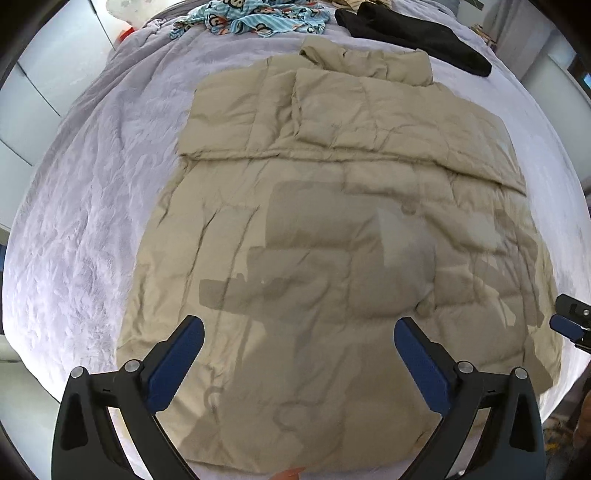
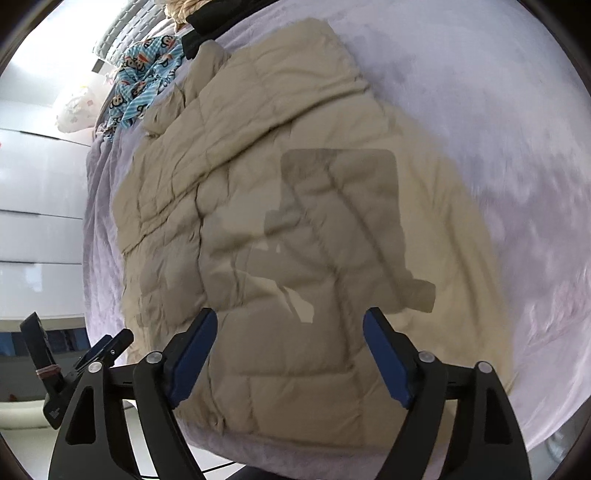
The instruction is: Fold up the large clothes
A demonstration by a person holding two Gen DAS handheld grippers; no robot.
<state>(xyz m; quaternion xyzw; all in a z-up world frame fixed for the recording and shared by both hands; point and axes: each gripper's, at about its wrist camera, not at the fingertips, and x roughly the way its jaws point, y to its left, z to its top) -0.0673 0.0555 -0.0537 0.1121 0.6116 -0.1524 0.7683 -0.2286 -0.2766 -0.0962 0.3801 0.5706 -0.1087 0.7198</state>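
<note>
A large beige quilted jacket (image 1: 325, 206) lies spread on a pale lilac bed cover (image 1: 85, 206), its sleeves folded across the upper body and its collar at the far end. My left gripper (image 1: 299, 328) hangs above the jacket's near hem, open, with nothing between its blue pads (image 1: 173, 369). In the right wrist view the same jacket (image 2: 295, 221) runs from upper left to lower right. My right gripper (image 2: 290, 319) is open above its lower part and holds nothing. The right gripper's tip (image 1: 570, 321) shows at the right edge of the left wrist view.
At the bed's far end lie a blue cartoon-monkey print garment (image 1: 251, 18) and a black garment (image 1: 417, 37). White cabinet fronts (image 2: 33, 206) stand beside the bed. The left gripper's body (image 2: 74, 365) shows at the lower left of the right wrist view. A white stuffed bag (image 2: 77, 107) sits beyond the bed.
</note>
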